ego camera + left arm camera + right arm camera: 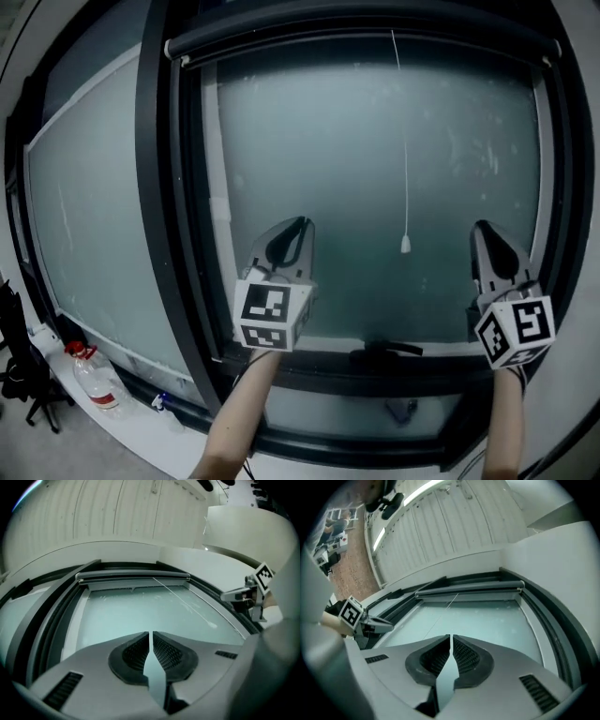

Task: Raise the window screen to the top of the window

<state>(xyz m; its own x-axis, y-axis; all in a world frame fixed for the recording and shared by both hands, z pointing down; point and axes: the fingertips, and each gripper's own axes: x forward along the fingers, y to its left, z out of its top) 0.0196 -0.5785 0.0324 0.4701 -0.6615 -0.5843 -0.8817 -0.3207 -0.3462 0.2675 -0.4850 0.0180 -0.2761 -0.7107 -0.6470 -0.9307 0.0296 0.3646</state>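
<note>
Window [174, 234]: We see a big dark-framed window filling the head view. Its pale frosted panes run from 9 o'clock across to 3 o'clock.
Window screen [356, 39]: Its roller bar lies along the top edge of the right-hand pane, at 12 o'clock. We cannot tell whether mesh covers the pane below it.
Left gripper [296, 227]: We hold it low at 7 o'clock, pointing up the pane. Its jaws are almost together, with only a thin slit between the ribbed pads and nothing in it.
Right gripper [481, 230]: We hold it low at 4 o'clock, near the right side of the frame and well apart from the left gripper. Its jaws also leave only a narrow slit, and they grip nothing.
Bottle [95, 377]: A clear plastic bottle with a red cap lies on the ledge at 8 o'clock.
Handle [384, 351]: A dark handle sits on the bottom rail at 6 o'clock, between the two grippers.
Pull cord [405, 169]: A thin white cord hangs from the roller bar. Its small toggle hangs near the centre of the view, untouched.
</note>
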